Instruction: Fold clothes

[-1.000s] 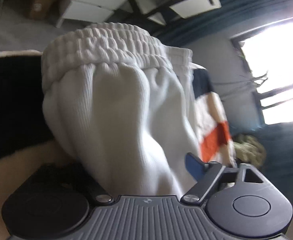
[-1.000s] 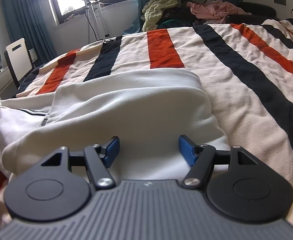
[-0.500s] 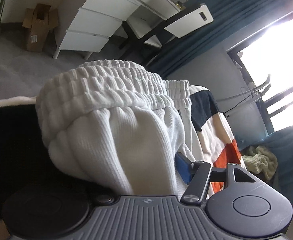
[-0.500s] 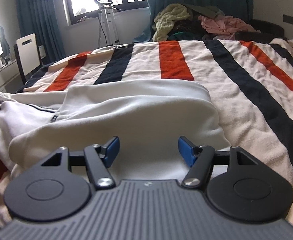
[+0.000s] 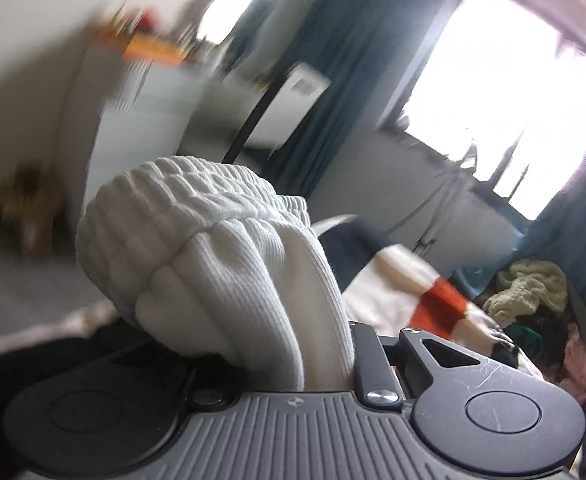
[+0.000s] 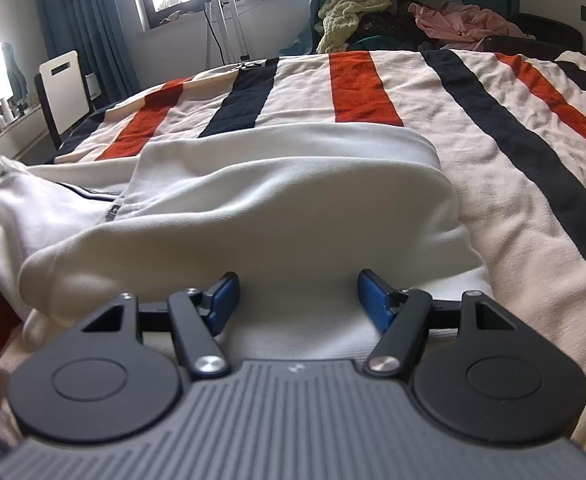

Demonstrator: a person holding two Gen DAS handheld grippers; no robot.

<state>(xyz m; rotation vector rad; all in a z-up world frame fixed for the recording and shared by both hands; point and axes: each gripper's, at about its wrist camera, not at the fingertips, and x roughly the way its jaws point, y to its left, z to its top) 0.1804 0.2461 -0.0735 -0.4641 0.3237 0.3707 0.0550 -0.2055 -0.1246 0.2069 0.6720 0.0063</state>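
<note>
Now clamped in the left gripper: a bunch of ribbed white fabric, the elastic waistband of the white garment bulging just above the closed fingers, so only a narrow gap packed with cloth shows between them. Swung round from a second ago: then aimed down toward floor, drawers and a cardboard box, now tipped up toward the bright window and teal curtains, background smeared by motion. Carried higher and across, by the look of it, with the grip unchanged. Probably means a fold under way, the waistband end being brought over the rest of the garment.

Right gripper spread wide, blue pads well apart, nothing between them, hovering low over the garment's smooth rounded edge on the striped blanket. Hardly shifted over the same second, only nudged a little nearer. Bulk of the garment lying flat on the bed, one doubled layer already visible across it; clothes pile waiting at the far end.
</note>
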